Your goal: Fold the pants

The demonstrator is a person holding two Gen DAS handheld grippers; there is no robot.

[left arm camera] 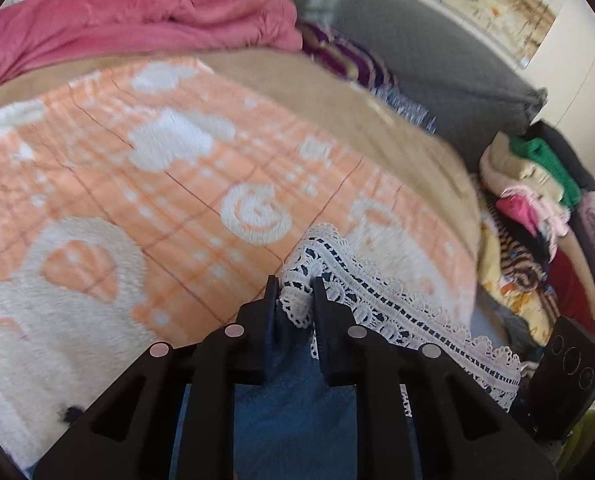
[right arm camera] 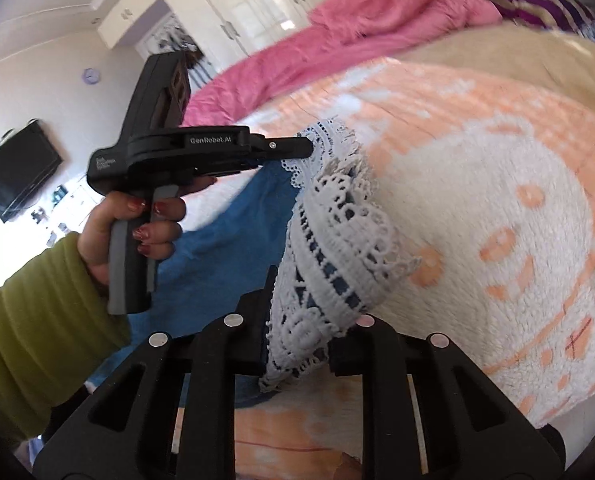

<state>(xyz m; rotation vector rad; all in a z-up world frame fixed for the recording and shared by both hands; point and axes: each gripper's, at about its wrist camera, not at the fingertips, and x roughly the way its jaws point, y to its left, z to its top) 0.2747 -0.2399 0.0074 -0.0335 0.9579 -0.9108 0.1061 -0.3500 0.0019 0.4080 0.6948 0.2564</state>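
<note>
Pants (right arm camera: 233, 240): blue cloth with a white lace hem (right arm camera: 337, 248), lying low and centre in both views on the blanket, the hem lifted off it.
Left gripper (left arm camera: 294, 294): jaws clenched on the lace hem at lower centre of the left wrist view; in the right wrist view it shows at middle left, held by a hand (right arm camera: 137, 224) with a green sleeve (right arm camera: 37, 312).
Right gripper (right arm camera: 301, 316): jaws clenched on a bunch of the same lace at bottom centre of its own view; its right finger is hidden by the lace.
Blanket (left arm camera: 157, 184): fluffy, orange and white with balloon and cloud shapes, spread over a beige cover (left arm camera: 297, 80).
Pink bedding (left arm camera: 157, 12): crumpled along the upper left of the left wrist view.
Pile of clothes (left arm camera: 537, 208): heaped at the right edge, beside a grey mattress edge (left arm camera: 437, 48).
Room: white cupboards (right arm camera: 257, 4) at the top of the right wrist view, a dark screen (right arm camera: 17, 172) on the wall at far left.
</note>
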